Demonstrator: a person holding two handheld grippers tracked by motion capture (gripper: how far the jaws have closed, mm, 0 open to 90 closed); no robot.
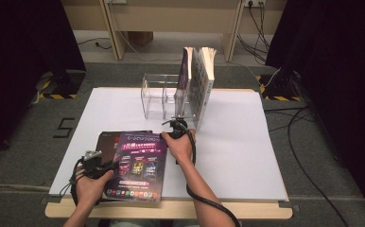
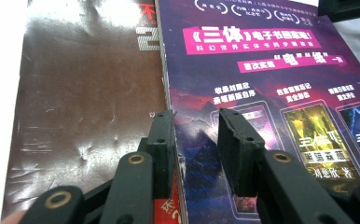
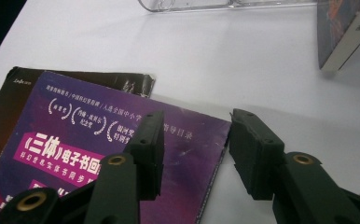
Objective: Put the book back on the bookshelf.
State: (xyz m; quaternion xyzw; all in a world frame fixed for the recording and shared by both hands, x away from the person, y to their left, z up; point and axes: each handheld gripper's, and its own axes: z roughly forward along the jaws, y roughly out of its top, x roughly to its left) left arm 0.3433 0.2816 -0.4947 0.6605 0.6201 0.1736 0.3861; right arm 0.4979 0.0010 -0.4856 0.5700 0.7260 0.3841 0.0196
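White tabletop (image 1: 247,156) is carrying the purple book (image 1: 138,165), lying on a brown book (image 1: 106,142). Left gripper (image 2: 194,140) and right gripper (image 3: 194,149) are straddling its edges, jaws apart (not pressing), risking dragging both books together.

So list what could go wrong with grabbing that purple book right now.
The purple book lies on a dark book; the left gripper straddles the purple book's edge, so it may catch both. The right gripper is open over the far corner and could slip off. Books leaning in the clear rack might topple if bumped.
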